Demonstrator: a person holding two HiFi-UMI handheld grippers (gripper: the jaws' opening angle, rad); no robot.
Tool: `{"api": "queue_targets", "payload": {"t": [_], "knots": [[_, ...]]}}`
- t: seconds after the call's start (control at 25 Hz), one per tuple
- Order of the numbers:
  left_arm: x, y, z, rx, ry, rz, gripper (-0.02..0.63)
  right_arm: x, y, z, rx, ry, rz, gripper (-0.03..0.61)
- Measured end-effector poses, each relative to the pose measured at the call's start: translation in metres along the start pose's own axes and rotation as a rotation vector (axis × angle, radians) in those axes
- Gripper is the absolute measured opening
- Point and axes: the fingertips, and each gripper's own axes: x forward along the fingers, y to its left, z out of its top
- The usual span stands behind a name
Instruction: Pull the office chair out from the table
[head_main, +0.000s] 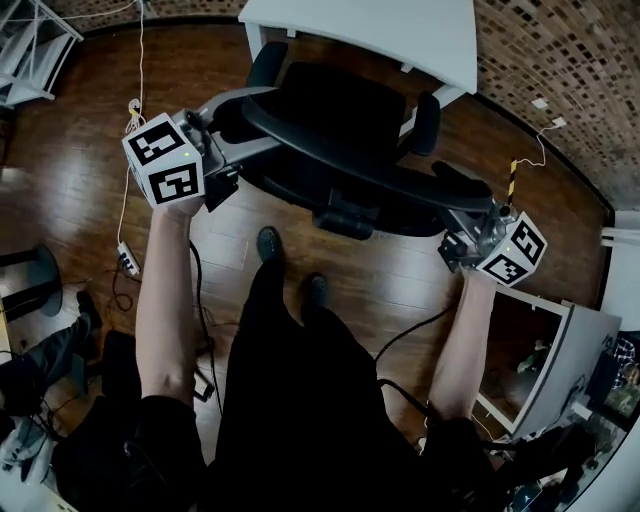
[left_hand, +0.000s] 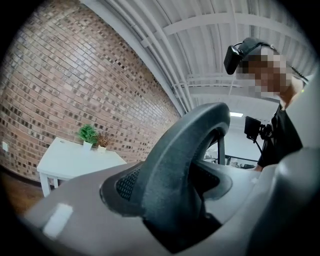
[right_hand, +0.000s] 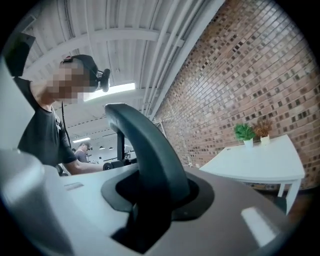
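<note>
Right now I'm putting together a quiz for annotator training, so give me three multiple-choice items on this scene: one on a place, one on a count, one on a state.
1. Where does the white table stand?
A) beyond the office chair, away from the person
B) behind the person
C) tipped on its side

2. How many potted plants stand on the table?
A) none
B) two
C) four

3. What are the left gripper and right gripper doing?
A) hanging open over the floor
B) holding a cable
C) each clamped on the chair's backrest rim

Answers:
1 A: the head view shows the table past the chair.
2 B: both gripper views show one green and one brownish plant.
3 C: the black rim sits between each gripper's jaws.
</note>
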Motion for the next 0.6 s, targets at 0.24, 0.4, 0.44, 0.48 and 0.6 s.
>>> {"api": "queue_targets", "payload": {"t": [0.24,0.4,0.44,0.48,0.6], "knots": [[-0.029,-0.079,-0.022,0.036,-0.026,0.052,0.388,-0.04,0.078,-0.013,-0.024,-0.005,0.04,0.141],[-0.045,-0.119,-0.044,0.056,-0.038,0.052,0.388,-0.064,0.118,-0.028,-0.041,-0.001,0.055,0.14],[-0.046,-0.124,-0.046,0.06,-0.038,0.047,0.388,-0.068,0.123,-0.029,-0.047,-0.004,0.052,0.141],[-0.046,-0.128,-0.047,0.063,-0.037,0.043,0.388,-0.071,0.126,-0.029,-0.05,-0.007,0.049,0.141],[-0.059,-0.148,-0.051,0.066,-0.033,0.036,0.387,-0.078,0.149,-0.034,-0.051,-0.008,0.047,0.141]]}}
